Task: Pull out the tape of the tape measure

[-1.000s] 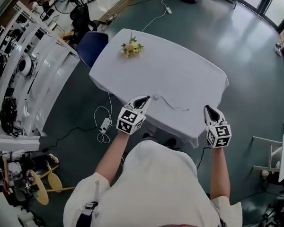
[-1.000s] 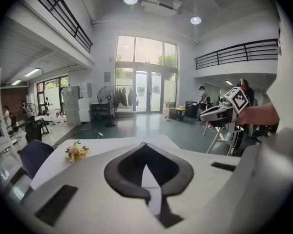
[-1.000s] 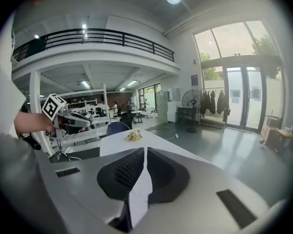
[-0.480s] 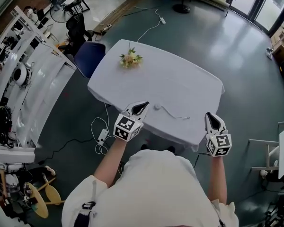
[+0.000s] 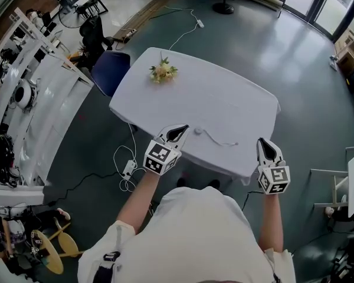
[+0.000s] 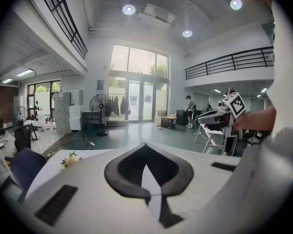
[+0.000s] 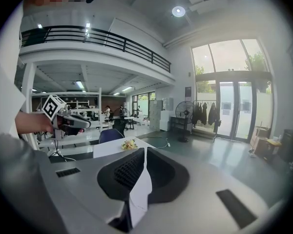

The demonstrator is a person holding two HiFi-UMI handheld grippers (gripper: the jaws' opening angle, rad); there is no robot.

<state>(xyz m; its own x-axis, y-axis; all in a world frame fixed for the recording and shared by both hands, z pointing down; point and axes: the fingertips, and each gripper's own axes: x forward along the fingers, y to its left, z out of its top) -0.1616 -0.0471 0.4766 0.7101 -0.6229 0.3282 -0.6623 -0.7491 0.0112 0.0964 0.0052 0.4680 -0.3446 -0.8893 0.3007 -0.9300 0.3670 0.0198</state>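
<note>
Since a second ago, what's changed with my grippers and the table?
The left gripper and right gripper drew slightly back from the near edge of the table, fingers shut and empty. Nothing was grasped or released. The white tape measure and the flowers lie where they were.

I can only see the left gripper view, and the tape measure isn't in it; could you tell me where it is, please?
Observer: In the head view, a small white thing that looks like the tape measure lies on the white-clothed table, near its front edge and just right of the left claw.
Operator: Thank you. Is any tape out of it?
Observer: A thin pale strip trails from it to the right across the cloth. It is too small to confirm as tape.
Operator: And the right claw?
Observer: The right gripper view shows the right claw shut, with nothing between its jaws.
</note>
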